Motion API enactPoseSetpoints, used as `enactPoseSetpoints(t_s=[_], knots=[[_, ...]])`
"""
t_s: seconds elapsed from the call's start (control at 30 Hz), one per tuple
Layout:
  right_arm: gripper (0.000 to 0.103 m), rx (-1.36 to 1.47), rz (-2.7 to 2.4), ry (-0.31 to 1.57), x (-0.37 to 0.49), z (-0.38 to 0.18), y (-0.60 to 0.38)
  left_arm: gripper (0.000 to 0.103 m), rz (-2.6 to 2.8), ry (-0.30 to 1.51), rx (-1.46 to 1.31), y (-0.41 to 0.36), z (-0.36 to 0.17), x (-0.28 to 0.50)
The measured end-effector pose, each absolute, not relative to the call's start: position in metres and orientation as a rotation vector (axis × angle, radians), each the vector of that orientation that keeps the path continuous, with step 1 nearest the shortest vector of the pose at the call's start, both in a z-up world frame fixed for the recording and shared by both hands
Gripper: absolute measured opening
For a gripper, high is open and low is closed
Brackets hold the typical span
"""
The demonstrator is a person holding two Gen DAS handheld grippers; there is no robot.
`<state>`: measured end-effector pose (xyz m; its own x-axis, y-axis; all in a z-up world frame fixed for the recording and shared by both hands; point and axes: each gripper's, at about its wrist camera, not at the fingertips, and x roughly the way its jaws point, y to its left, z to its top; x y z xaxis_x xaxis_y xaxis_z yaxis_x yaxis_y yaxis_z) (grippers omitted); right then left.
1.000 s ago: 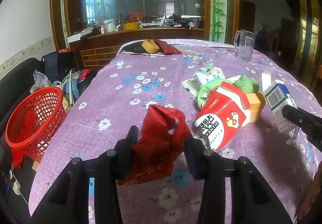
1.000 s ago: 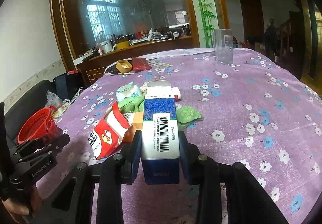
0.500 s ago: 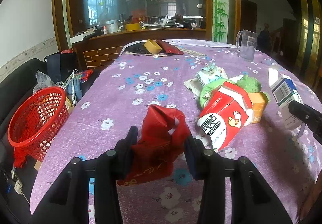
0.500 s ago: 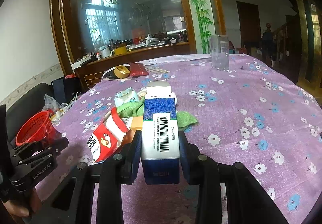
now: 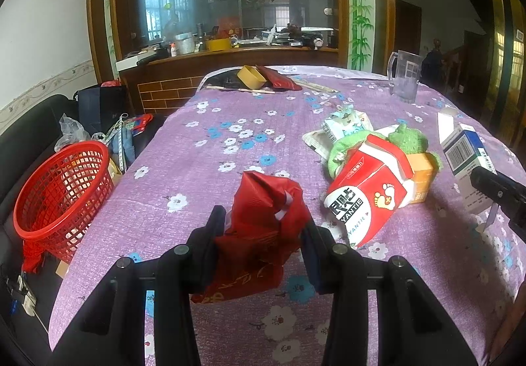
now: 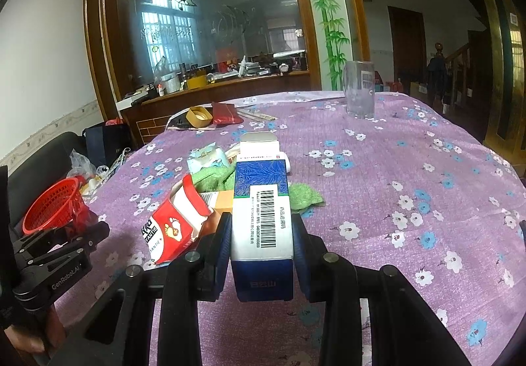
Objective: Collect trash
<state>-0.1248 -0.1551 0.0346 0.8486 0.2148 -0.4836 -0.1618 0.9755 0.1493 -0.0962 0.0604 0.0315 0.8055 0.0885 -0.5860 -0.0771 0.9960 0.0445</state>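
My left gripper [image 5: 261, 228] is shut on a crumpled red plastic bag [image 5: 259, 228], held just above the purple flowered tablecloth [image 5: 203, 188]. My right gripper [image 6: 261, 231] is shut on a blue and white carton with a barcode [image 6: 261, 201], which also shows at the right in the left wrist view [image 5: 463, 152]. A red and white box with a footprint logo [image 5: 365, 198] lies between them on a heap of green cloth and wrappers [image 5: 351, 139]. A red mesh basket [image 5: 62, 188] stands off the table's left edge, also seen from the right wrist [image 6: 52, 205].
A clear plastic jug [image 5: 404, 76] stands at the far right of the table. A yellow round box [image 5: 251, 76] and a dark red pouch [image 5: 279, 80] lie at the far edge. Bags [image 5: 102, 109] and a dark sofa [image 5: 29, 126] are left of the table.
Both views have shifted slightly; the table and objects look a little lower in the right wrist view. Both grips hold as before.
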Motion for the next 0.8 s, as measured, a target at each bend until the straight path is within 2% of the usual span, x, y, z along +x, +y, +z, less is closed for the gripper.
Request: enactPoseSetpoints(t_s=[0.8], knots=[[0.037, 0.049, 0.266, 0.518, -0.161, 0.058, -0.126, 0.042, 0.095, 0.587, -0.026, 0.072, 0.051, -0.120]])
